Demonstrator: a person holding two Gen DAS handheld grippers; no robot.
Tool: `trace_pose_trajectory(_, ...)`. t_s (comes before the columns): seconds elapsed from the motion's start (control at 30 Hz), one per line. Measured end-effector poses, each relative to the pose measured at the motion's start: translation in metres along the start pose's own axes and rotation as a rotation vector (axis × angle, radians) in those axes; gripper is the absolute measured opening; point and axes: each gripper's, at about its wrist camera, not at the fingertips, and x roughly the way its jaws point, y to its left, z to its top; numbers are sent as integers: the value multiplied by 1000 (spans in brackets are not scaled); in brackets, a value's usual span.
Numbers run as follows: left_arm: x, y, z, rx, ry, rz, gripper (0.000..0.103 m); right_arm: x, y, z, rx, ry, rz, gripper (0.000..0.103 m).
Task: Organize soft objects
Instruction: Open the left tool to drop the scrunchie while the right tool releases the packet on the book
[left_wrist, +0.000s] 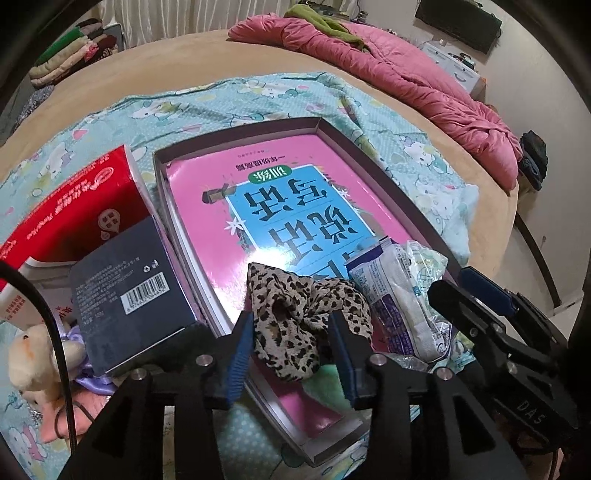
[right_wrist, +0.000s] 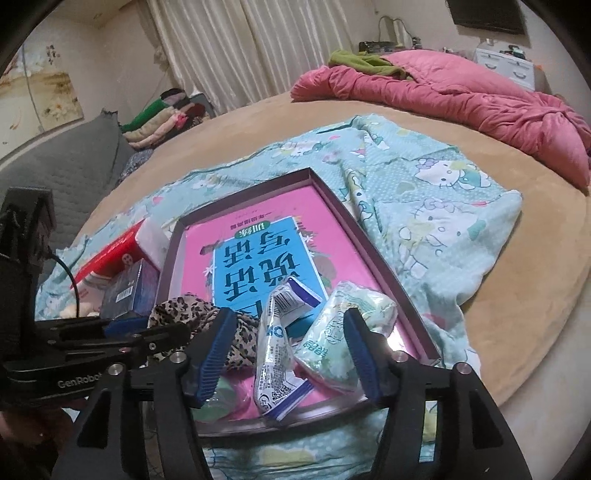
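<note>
While both grippers sit low over the near end of the tray (left_wrist: 236, 127), neither is clamped on anything. Left gripper (left_wrist: 291, 354): jaws apart, blue pads either side of the leopard scrunchie (left_wrist: 295, 317), can't tell if pads touch the fabric. Scrunchie lies bunched on the pink book (left_wrist: 207, 206) at the tray's near end, partly hanging toward the front rim. Right gripper (right_wrist: 290, 354): jaws wide, straddling two soft packs w/o squeezing: white/blue pack (right_wrist: 275, 354) (crumpled, barcode up) and pale green pack (right_wrist: 343, 332) just beside it, touching. Both packs rest on the book in the tray's near-right corner. Left-wrist view shows the same packs (left_wrist: 399, 295) right of the scrunchie, w/ the right gripper's black frame next to them.

Outward: book fills most of the tray, cover text upside down from here. Left of tray, touching its wall: dark box (left_wrist: 125, 295) leaning on a red box (left_wrist: 74, 210). Plush toy (left_wrist: 33, 358) near the bottom-left, by a purple ribbon. All on a teal cartoon sheet (right_wrist: 443, 206) over a tan bed (right_wrist: 535, 295). Pink quilt (right_wrist: 461, 96) at far side, folded clothes (right_wrist: 159, 118) far left.
</note>
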Motion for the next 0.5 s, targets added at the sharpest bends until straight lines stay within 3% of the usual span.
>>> trace_pose_trajectory(0.17, -8, -2, -1, 7, -13, 5, 51, -3, 1, -1, -8, -9, -15, 74)
trace_pose_trajectory(0.5, -30, -4, -5, 23, -56, 41, 60, -6, 7, -2, -38, -19, -43, 78)
